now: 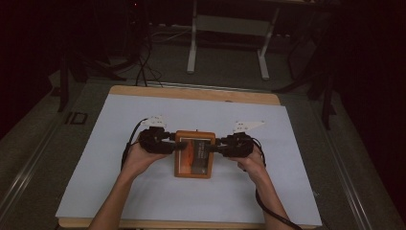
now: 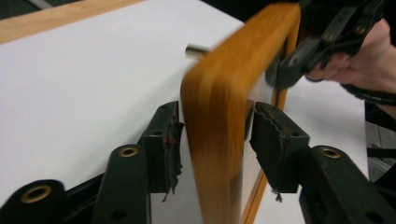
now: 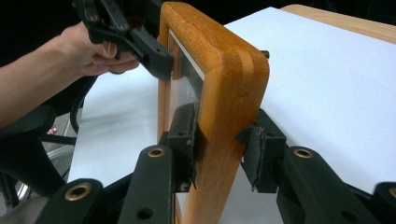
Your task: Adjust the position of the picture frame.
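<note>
Beyond the grippers, a white sheet [image 1: 143, 191] covers a wooden table [image 1: 191, 92] on a grey floor [image 1: 225, 72], with a pale metal desk frame [image 1: 230, 28] farther ahead, black cables [image 1: 143, 62] to its left, and darkness all around.

The high view is dim, with dark surroundings. The frame [image 2: 219, 130] is smeared by motion blur in the left gripper view and rendered sharply in the right gripper view.

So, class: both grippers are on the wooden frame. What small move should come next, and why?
Probably a level lift, hands together. The left gripper and right gripper each clamp an opposite side of the wooden frame, so uneven motion could twist it.
</note>
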Tool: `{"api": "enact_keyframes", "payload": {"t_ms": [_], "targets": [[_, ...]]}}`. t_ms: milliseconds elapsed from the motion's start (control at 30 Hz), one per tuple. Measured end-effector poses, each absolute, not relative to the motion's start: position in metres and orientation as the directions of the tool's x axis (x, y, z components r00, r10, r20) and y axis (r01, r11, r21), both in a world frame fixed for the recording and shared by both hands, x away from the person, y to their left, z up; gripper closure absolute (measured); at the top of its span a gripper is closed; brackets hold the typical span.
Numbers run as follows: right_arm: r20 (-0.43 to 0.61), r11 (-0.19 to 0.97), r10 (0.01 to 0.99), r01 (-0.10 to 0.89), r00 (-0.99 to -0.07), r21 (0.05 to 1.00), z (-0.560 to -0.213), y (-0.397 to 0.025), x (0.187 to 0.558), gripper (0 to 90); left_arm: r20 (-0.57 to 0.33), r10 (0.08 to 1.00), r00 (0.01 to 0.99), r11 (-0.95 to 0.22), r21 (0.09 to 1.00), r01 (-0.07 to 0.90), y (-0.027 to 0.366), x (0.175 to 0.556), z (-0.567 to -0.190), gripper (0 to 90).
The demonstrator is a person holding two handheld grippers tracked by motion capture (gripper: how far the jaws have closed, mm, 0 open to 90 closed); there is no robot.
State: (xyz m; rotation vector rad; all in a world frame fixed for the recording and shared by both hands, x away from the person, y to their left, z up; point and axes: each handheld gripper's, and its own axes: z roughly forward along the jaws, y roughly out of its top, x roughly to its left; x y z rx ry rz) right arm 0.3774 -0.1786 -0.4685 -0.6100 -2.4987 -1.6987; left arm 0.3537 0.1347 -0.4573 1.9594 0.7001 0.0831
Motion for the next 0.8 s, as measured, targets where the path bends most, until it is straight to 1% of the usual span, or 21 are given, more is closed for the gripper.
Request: {"api": "enact_keyframes", "payload": {"t_ms": [33,67,100,267,367,633,800], "targets": [[0.268,0.312,0.293,0.357,-0.918,0.881,-0.469,-0.179,0.377,66.8,-0.24,0.504,0.83,-0.325,0.838,0.439,0.135,0.352,-0.46,56.7],[0.268,0.312,0.293,0.357,-0.918,0.881,-0.469,-0.179,0.377,66.8,-0.24,0.504,0.83,-0.325,0.838,0.439,0.135,0.352,-0.46,59.9],[0.274,0.307,0.299,0.364,-0.914,0.879,-0.469,-0.179,0.377,66.8,-0.236,0.509,0.828,-0.325,0.838,0.438,0.135,0.352,-0.462,59.9],[0.323,0.287,0.325,0.418,-0.889,0.862,-0.471,-0.181,0.38,66.9,-0.299,0.51,0.807,-0.281,0.828,0.485,0.133,0.359,-0.465,59.9],[0.344,0.276,0.333,0.44,-0.878,0.855,-0.471,-0.183,0.383,66.9,-0.313,0.512,0.8,-0.268,0.827,0.495,0.132,0.36,-0.466,59.9],[0.43,0.204,0.361,0.52,-0.828,0.829,-0.479,-0.192,0.395,65.1,-0.37,0.529,0.764,-0.223,0.808,0.546,0.122,0.371,-0.473,60.1],[0.437,0.207,0.406,0.546,-0.803,0.812,-0.479,-0.189,0.399,62.3,-0.385,0.546,0.744,-0.208,0.798,0.566,0.121,0.377,-0.477,58.8]]}}
